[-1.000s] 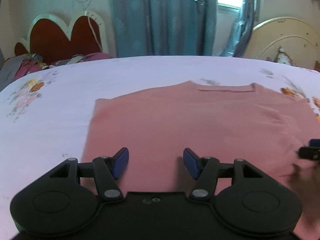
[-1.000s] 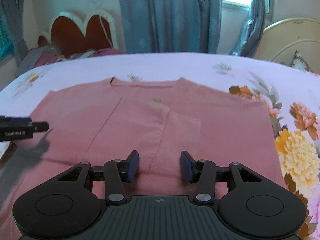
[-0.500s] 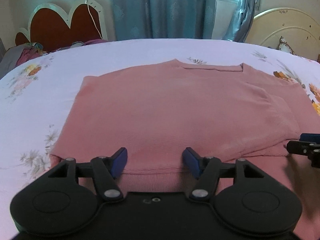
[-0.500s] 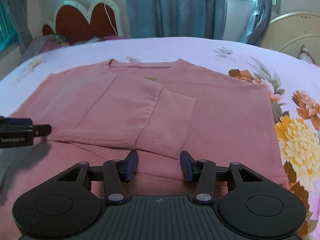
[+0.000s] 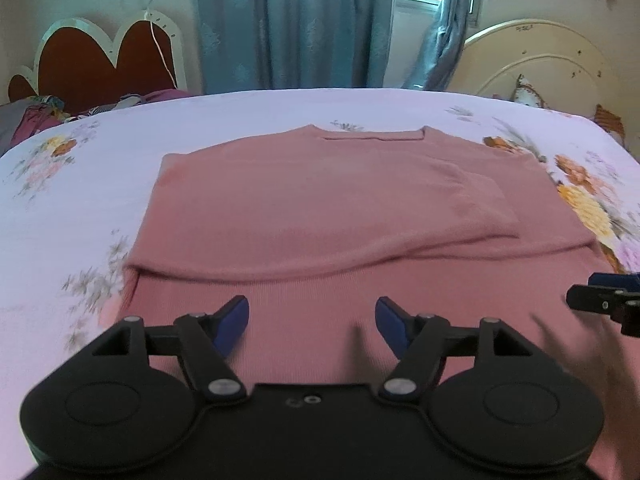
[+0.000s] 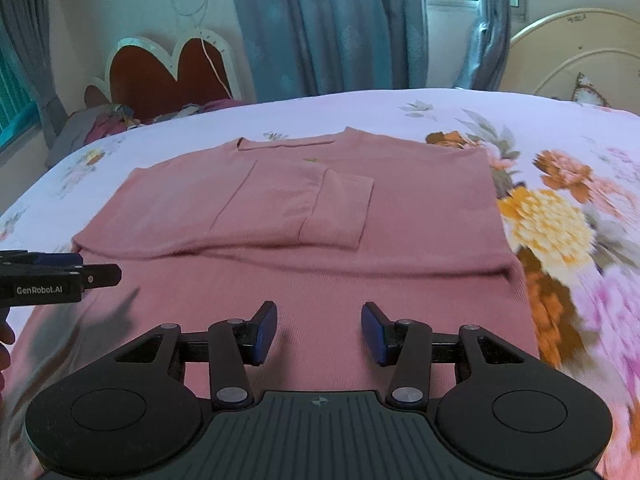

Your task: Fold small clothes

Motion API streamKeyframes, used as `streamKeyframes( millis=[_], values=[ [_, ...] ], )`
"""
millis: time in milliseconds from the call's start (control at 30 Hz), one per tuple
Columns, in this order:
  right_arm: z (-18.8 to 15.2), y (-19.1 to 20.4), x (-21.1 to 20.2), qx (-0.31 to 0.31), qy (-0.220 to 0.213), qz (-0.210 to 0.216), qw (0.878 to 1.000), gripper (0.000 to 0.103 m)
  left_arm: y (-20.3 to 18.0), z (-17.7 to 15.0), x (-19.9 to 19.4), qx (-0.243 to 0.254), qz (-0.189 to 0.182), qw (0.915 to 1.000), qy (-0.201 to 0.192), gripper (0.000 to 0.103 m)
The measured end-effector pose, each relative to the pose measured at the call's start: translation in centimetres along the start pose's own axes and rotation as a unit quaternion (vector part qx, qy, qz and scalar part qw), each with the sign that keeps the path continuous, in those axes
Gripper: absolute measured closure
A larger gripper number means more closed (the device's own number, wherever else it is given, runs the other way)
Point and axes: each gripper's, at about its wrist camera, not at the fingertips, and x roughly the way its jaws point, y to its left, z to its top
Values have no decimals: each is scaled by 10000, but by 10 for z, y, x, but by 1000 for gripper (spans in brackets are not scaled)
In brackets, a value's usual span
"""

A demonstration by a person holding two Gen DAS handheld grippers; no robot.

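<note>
The pink knitted sweater (image 5: 340, 216) lies flat in the middle of the flowery purple bed (image 5: 80, 200), its sleeves folded in, so the left gripper (image 5: 312, 320) and right gripper (image 6: 319, 330) hang at six o'clock with fingers apart, the left's just widened, holding nothing.

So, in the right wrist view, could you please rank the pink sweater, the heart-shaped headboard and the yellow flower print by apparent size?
1. pink sweater
2. heart-shaped headboard
3. yellow flower print
The headboard stands farther off, so the last two are unsure.

A: The pink sweater's (image 5: 320, 208) near hem is hidden behind the left gripper (image 5: 312, 320).
B: The bedsheet's (image 6: 592, 264) flowers blur at its right edge.
</note>
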Motion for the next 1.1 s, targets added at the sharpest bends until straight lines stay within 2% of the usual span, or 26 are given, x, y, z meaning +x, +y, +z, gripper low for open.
streamKeyframes(
  millis=[333,400,433,467,567,833,1100],
  values=[
    [-50,31,-61,-15,-48,-237,9997,55,14,-49,-57,85,-187,9998,11,26],
    [-59,35,-71,-2,-76,-312,9995,48,18,-59,-67,87,-191,9998,0,26],
    [-63,37,-76,-3,-115,-358,9993,36,19,-63,-71,88,-183,9998,-5,26],
    [-67,39,-81,-16,-156,-401,9991,33,21,-67,-75,84,-175,9998,-3,26],
    [-78,42,-94,-30,-230,-514,9984,33,27,-79,-85,30,-194,9998,30,26],
    [-107,36,-119,130,-110,-725,9972,33,45,-109,-107,-151,-145,9998,63,26],
    [-132,26,-135,243,-7,-1014,9945,33,66,-136,-124,-360,75,9992,134,27]
  ],
)
